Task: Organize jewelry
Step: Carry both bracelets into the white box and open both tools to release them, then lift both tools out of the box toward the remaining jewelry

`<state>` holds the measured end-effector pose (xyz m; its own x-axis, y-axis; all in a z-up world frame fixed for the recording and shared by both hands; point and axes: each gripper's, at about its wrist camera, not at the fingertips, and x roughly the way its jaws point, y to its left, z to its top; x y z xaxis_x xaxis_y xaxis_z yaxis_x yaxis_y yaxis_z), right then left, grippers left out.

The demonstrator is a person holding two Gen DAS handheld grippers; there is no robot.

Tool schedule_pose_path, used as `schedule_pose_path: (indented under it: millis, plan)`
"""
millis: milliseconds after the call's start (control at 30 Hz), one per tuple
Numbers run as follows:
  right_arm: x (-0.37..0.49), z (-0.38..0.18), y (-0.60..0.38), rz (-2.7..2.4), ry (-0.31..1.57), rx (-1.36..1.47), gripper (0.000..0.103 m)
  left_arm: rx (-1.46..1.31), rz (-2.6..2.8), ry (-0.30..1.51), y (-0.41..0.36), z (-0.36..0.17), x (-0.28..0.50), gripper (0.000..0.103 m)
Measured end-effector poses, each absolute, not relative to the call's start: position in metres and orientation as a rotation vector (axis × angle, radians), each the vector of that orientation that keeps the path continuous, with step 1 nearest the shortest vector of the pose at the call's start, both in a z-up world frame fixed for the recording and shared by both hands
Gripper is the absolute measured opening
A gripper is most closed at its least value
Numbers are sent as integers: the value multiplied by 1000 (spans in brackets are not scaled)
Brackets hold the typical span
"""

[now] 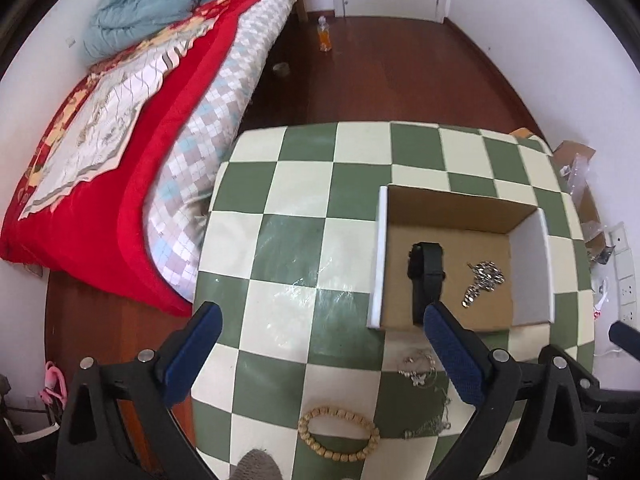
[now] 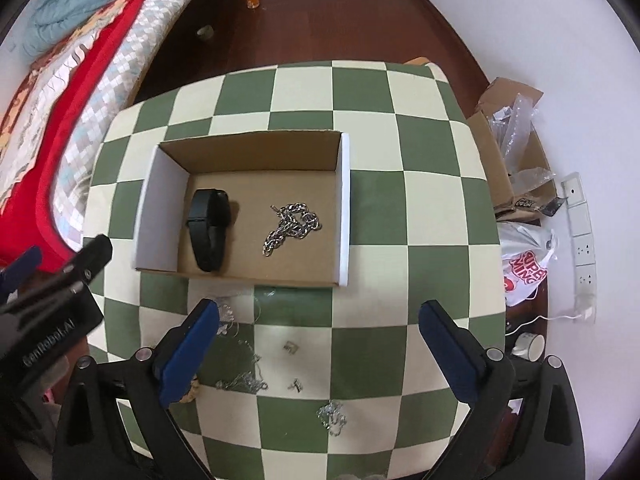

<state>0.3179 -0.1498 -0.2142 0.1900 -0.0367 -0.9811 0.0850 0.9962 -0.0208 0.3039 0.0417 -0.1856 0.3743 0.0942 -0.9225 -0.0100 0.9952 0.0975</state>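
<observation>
An open cardboard box (image 1: 460, 204) (image 2: 256, 148) stands on the green and cream checkered table (image 1: 296, 208) (image 2: 400, 216). In it lie a black wristband (image 1: 426, 276) (image 2: 209, 228) and a thick silver chain (image 1: 484, 280) (image 2: 292, 226). In front of the box lie a wooden bead bracelet (image 1: 340, 434), thin silver necklaces (image 1: 418, 368) (image 2: 240, 380), small earrings (image 2: 291, 346) and a silver cluster (image 2: 332, 416). My left gripper (image 1: 320, 320) is open and empty above the table, left of the box. My right gripper (image 2: 320, 316) is open and empty above the loose jewelry.
A bed with a red quilt (image 1: 120, 128) (image 2: 48, 100) stands left of the table. A cardboard box with plastic wrap (image 2: 512, 140), a white bag (image 2: 524, 272) and a power strip (image 2: 580, 232) lie on the floor to the right. A bottle (image 1: 325, 36) stands on the wooden floor.
</observation>
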Motion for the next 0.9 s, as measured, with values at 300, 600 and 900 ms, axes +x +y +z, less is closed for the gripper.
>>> schedule_pose_path:
  millis: [300,600,900]
  plan:
    - [284,-165,-145,-107,1212,26,103,79,52,1049,47,-131,263,103]
    - [247,-115,-138,-106,1067,54,103,52,39,954,61,-89,229,103]
    - [215,-101,-131,-76,1035,70,103,103,67,1012,77,-108,201,103]
